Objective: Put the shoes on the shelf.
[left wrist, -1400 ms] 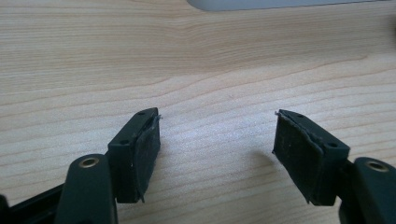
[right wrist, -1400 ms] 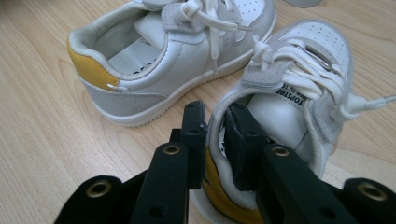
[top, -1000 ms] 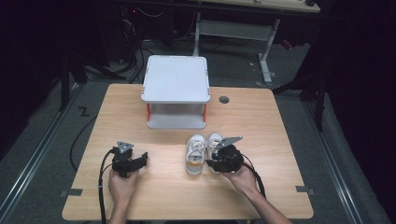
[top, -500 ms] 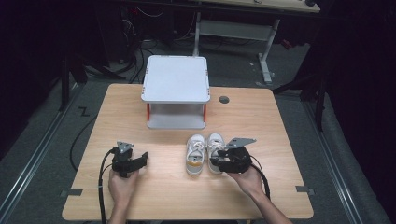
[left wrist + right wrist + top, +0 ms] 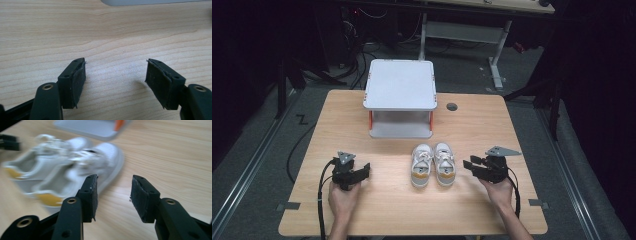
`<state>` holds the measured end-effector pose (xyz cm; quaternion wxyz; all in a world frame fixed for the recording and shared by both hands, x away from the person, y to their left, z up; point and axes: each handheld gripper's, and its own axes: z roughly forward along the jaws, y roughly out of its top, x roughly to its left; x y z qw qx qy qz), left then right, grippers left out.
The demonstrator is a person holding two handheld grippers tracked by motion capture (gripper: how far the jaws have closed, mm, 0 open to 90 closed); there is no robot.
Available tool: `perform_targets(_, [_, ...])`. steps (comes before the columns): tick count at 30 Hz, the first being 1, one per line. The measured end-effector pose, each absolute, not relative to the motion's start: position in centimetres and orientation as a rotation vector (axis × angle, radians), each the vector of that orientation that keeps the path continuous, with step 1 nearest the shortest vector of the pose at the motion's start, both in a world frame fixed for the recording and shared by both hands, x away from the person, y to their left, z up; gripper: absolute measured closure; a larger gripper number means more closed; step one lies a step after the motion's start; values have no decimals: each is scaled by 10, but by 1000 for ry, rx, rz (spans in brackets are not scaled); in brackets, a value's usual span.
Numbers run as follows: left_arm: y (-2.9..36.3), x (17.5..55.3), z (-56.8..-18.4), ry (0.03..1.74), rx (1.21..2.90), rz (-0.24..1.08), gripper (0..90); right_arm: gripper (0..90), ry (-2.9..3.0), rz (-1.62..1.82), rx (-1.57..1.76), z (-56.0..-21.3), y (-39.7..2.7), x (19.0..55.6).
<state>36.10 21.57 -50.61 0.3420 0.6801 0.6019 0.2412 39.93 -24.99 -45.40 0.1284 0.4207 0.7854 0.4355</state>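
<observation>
My right gripper [image 5: 473, 165], jaws just narrowing and empty, sits beside the pair of small white-and-yellow sneakers [image 5: 433, 163], placed neatly together; left gripper [image 5: 362, 171] rests wide.

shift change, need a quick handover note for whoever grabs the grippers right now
Left gripper: open, nothing between the jaws, low over the wooden table.
Right gripper: open, not holding anything, just right of the pair of small white shoes with yellow heels; its jaws have just been closing a little.
Shoes stand side by side in front of the white two-tier rack.
Done: shoes released. Left: likely shelving them.
</observation>
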Motion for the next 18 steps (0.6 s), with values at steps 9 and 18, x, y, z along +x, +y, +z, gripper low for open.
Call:
perform_targets(9, [216,361,-506,1569,1764,627,338,481,2140,1077,1416,-485,-290,415])
perform_targets(18, [219,360,-506,1582,1717,596,334,455,2092,955,1429,-500,-301,418])
